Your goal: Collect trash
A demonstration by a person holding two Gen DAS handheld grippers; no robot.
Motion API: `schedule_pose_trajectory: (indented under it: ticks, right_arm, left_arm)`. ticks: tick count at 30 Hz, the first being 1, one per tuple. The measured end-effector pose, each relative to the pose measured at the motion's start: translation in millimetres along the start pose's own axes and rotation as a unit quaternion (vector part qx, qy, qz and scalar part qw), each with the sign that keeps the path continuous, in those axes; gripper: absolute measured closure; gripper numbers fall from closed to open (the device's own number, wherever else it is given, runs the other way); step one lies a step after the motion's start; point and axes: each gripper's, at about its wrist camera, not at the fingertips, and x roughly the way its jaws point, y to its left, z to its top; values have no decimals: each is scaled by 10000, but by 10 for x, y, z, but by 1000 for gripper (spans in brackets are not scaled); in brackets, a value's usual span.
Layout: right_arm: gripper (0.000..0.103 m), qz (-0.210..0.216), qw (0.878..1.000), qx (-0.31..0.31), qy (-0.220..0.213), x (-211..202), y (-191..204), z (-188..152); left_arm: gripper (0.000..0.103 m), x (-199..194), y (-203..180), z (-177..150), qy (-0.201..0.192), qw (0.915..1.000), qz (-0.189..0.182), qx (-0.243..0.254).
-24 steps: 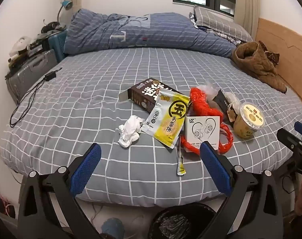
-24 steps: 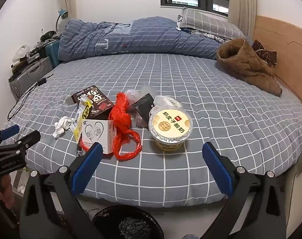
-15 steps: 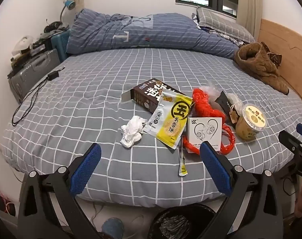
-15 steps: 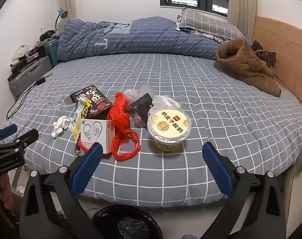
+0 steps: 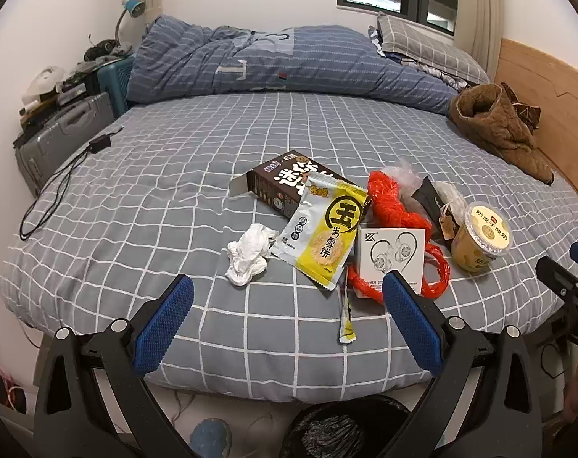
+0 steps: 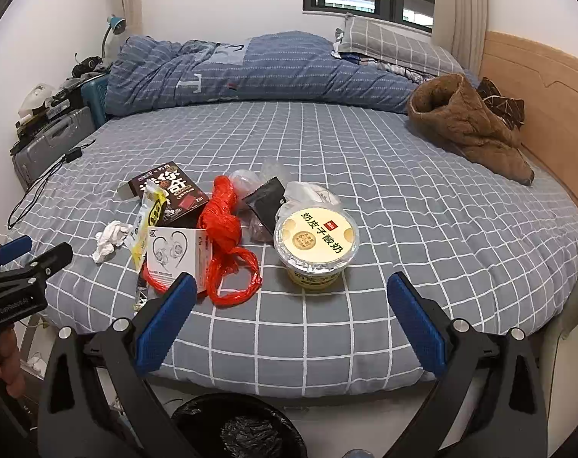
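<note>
Trash: yogurt cup [image 6: 316,237], red plastic bag [image 6: 227,244], crumpled tissue [image 5: 249,252], all uncollected on the bed [image 6: 422,206]. Left gripper [image 5: 287,322] and right gripper [image 6: 289,322] are held spread wide, empty; approach step is judged. The cup is probably to be straddled next, then dropped into the black-lined bin [image 6: 243,427] below.

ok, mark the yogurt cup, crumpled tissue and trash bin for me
yogurt cup [image 6: 316,233]: right wrist view, middle of the lid
crumpled tissue [image 5: 249,253]: left wrist view, middle of the wad
trash bin [image 6: 238,430]: right wrist view, black liner inside
</note>
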Motion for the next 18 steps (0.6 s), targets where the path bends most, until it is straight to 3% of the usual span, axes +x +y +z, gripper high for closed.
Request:
schedule_pose_trajectory:
  ticks: [18]
  right_arm:
    - [8,-51,10000,-10,-9,49,13,-31]
  left_arm:
    - [6,-7,57,1,-34,10000,54,23]
